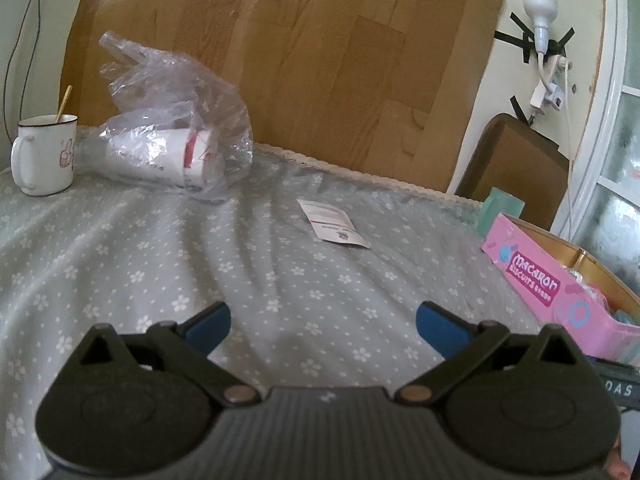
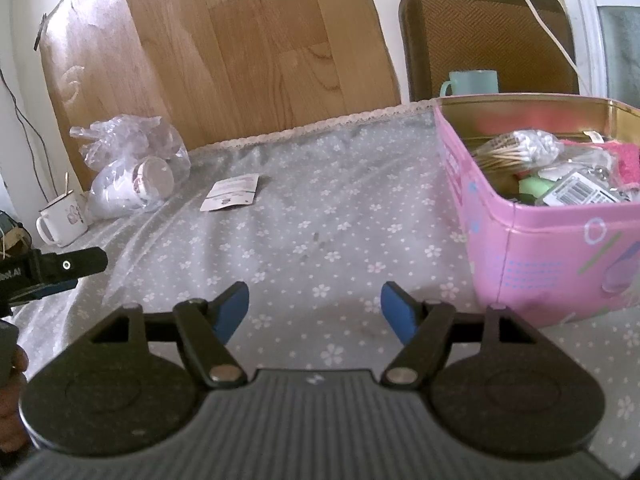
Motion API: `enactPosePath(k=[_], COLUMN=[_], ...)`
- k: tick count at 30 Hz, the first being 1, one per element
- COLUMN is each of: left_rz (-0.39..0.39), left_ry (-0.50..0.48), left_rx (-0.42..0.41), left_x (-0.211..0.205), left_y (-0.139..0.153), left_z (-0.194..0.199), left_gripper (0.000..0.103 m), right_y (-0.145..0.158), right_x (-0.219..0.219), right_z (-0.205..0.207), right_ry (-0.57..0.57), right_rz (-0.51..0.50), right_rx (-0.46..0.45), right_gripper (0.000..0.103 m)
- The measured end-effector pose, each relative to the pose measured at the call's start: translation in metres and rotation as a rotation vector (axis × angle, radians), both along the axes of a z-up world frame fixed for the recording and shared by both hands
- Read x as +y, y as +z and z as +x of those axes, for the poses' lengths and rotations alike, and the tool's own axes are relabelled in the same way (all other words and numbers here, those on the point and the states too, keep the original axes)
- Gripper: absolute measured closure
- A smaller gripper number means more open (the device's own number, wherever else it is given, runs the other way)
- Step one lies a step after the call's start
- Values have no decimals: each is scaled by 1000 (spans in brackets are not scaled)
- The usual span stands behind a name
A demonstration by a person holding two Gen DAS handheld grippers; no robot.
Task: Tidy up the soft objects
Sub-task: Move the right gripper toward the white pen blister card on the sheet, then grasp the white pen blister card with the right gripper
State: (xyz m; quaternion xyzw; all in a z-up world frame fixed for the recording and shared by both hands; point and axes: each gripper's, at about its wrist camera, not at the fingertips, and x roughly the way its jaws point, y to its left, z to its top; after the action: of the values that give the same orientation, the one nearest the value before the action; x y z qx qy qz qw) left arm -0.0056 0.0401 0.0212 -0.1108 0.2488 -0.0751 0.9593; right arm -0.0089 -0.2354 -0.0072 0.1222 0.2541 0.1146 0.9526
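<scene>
A pink macaron biscuit tin (image 2: 560,248) stands at the right of the table, holding a bag of cotton swabs (image 2: 516,148), a pink fuzzy item (image 2: 624,160) and small packets. It also shows in the left wrist view (image 1: 536,276). A clear plastic bag with paper cups (image 1: 172,140) lies at the back left; it also shows in the right wrist view (image 2: 132,176). A small white card (image 1: 332,224) lies mid-table, also in the right wrist view (image 2: 232,192). My left gripper (image 1: 322,328) is open and empty over the cloth. My right gripper (image 2: 316,312) is open and empty left of the tin.
A white enamel mug (image 1: 42,156) with a stick stands at the far left. A teal mug (image 2: 472,83) stands behind the tin. A wooden board (image 1: 320,64) leans at the table's back edge, a brown chair back (image 2: 488,40) beside it. The grey flowered cloth (image 1: 200,264) covers the table.
</scene>
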Motion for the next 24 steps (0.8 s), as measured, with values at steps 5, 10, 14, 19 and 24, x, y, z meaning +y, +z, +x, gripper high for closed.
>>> enactPosePath(k=[5, 10, 14, 19, 24], left_rz=[-15, -31, -36, -45, -84], left_ry=[2, 5, 5, 37, 124], left_rx=[1, 2, -1, -25, -46], left_x=[3, 5, 6, 9, 24], left_y=[0, 0, 0, 2, 4], left_z=[0, 0, -1, -5, -8], left_gripper=[1, 1, 1, 1, 1], right_y=[0, -1, -1, 7, 20], right_x=[3, 5, 7, 32, 79], right_z=[2, 3, 4, 17, 58], right_ry=[-1, -8, -5, 71, 194], right_rz=[-17, -33, -66, -204, -326], right_rx=[10, 15, 21, -38, -133], right_gripper=[28, 28, 28, 28, 28])
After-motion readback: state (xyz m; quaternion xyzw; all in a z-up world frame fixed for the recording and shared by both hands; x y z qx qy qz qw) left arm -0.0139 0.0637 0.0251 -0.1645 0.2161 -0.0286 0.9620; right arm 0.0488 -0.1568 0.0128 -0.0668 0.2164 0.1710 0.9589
